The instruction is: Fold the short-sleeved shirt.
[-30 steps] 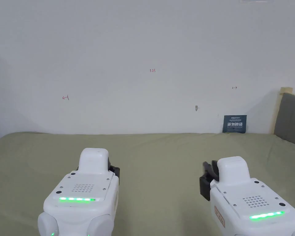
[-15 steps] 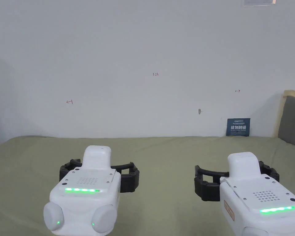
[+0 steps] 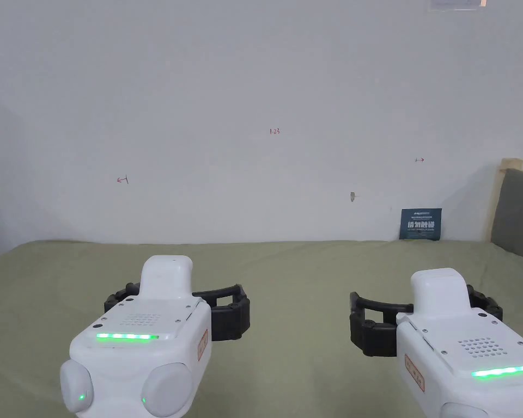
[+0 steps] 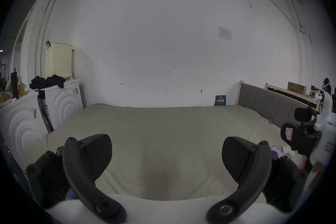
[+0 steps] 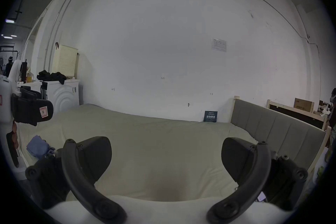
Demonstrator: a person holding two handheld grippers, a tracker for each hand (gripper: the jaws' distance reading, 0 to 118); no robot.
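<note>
My left gripper hovers open over the olive-green bed sheet, its black jaws spread wide with nothing between them. My right gripper hangs level with it to the right, also open and empty. Each shows at the edge of the other's view: the right gripper and the left gripper. A crumpled blue cloth lies on the bed near its left edge, below the left gripper. I cannot tell whether it is the shirt.
A grey padded headboard bounds the bed on the right and a white wall stands behind it. A dark blue card leans on the wall. White machines stand left of the bed, with black clothes and a cream basket on top.
Both grippers went from shut one second ago to open with jaws wide. Since half a second ago they have hardly moved. The head camera tilted slightly.
</note>
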